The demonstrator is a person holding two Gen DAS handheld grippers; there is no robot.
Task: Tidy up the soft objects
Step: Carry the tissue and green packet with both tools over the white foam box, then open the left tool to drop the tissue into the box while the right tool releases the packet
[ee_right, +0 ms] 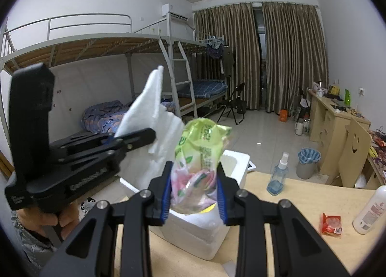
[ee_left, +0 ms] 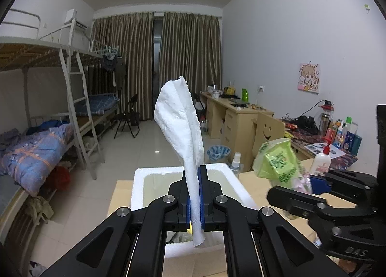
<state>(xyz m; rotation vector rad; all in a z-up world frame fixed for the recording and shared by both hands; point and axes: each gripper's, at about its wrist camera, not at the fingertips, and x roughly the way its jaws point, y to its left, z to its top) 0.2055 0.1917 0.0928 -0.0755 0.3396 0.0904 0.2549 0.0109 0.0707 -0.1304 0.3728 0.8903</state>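
Observation:
My left gripper [ee_left: 195,195] is shut on a white paper towel [ee_left: 181,122] that stands up above the jaws and hangs below them, over the white foam box [ee_left: 138,180]. My right gripper [ee_right: 195,190] is shut on a green and pink plastic tissue pack [ee_right: 202,146], held above the same foam box [ee_right: 202,236]. In the left wrist view the right gripper [ee_left: 311,185] holds the pack [ee_left: 277,161] to the right. In the right wrist view the left gripper [ee_right: 120,139] holds the towel [ee_right: 147,108] at left.
The foam box stands on a wooden table [ee_right: 301,204]. On the table are a blue spray bottle [ee_right: 278,175], a red snack packet [ee_right: 331,223] and a white lotion bottle [ee_right: 370,209]. Bunk beds [ee_left: 36,112] stand to the left, desks [ee_left: 231,112] to the right.

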